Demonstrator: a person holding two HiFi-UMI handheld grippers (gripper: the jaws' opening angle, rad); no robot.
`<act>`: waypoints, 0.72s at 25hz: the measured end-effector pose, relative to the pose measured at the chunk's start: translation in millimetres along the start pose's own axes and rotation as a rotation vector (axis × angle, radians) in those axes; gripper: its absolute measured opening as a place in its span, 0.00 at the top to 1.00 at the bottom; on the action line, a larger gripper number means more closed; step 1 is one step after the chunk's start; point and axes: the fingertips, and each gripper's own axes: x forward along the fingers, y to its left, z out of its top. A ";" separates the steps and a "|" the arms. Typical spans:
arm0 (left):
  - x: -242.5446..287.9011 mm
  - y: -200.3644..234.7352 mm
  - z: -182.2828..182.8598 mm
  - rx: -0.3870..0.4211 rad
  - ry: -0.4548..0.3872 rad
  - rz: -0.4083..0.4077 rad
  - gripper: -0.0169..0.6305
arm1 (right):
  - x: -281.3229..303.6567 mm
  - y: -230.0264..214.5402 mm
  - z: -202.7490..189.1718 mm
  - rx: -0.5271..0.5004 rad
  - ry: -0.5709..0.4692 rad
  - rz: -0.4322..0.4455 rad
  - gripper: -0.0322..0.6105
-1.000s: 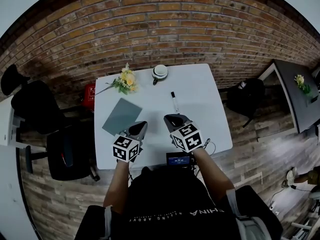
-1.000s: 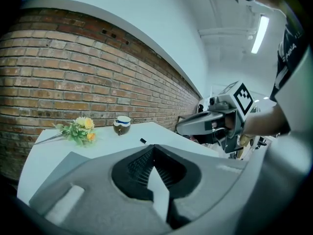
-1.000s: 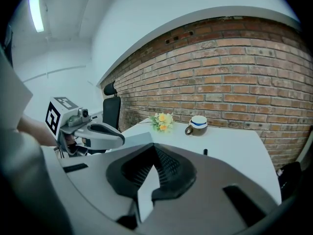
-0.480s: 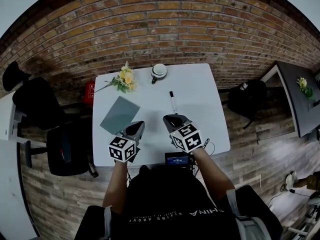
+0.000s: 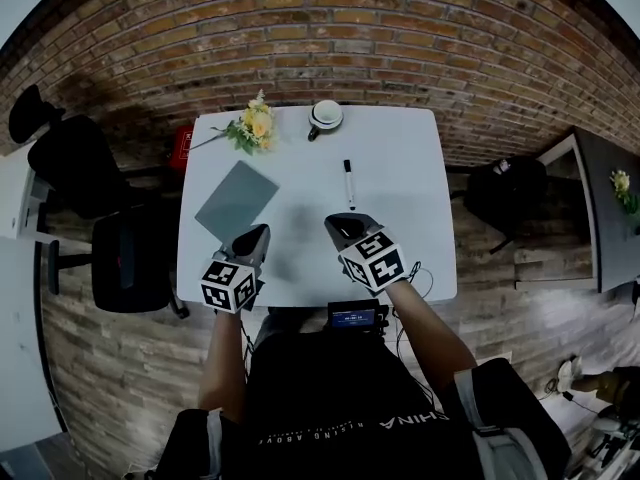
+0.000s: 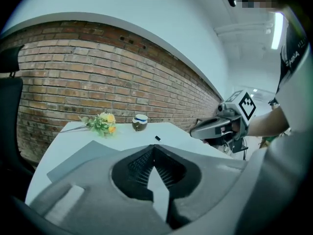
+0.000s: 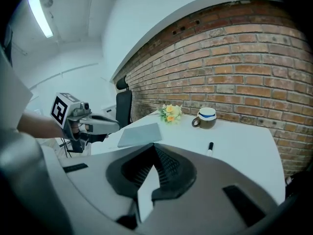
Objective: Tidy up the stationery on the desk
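Note:
On the white desk [image 5: 400, 238] lie a grey notebook [image 5: 236, 199] at the left and a black-capped white marker [image 5: 349, 184] in the middle. The notebook [image 6: 83, 156] and marker [image 6: 157, 138] also show in the left gripper view, and the notebook [image 7: 139, 134] and marker [image 7: 210, 147] in the right gripper view. My left gripper [image 5: 260, 232] hovers at the notebook's near corner, shut and holding nothing. My right gripper [image 5: 335, 222] hangs just short of the marker, likewise shut and bare. Each gripper sees the other: right gripper [image 6: 195, 131], left gripper [image 7: 115, 126].
A yellow flower sprig [image 5: 248, 128] and a cup with a blue band [image 5: 324, 117] stand at the desk's far edge against the brick wall. A black office chair [image 5: 125, 273] stands left of the desk. A small black device [image 5: 356, 318] hangs at the near edge.
The head view has tilted, so the desk sits higher in the picture. Both grippers stay near the desk's front edge, shut; the left one shows a little lower and further left.

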 end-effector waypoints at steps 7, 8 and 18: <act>-4.6 54.2 -17.4 0.001 0.064 0.061 0.96 | 35.3 6.7 7.7 0.060 -0.020 -0.020 0.94; -4.6 62.8 -18.6 0.004 0.074 0.058 0.96 | 43.5 8.4 7.6 0.072 -0.015 -0.026 0.94; 15.9 156.0 -37.9 0.034 0.208 0.005 0.80 | 133.6 25.9 -1.0 0.214 0.050 -0.055 0.83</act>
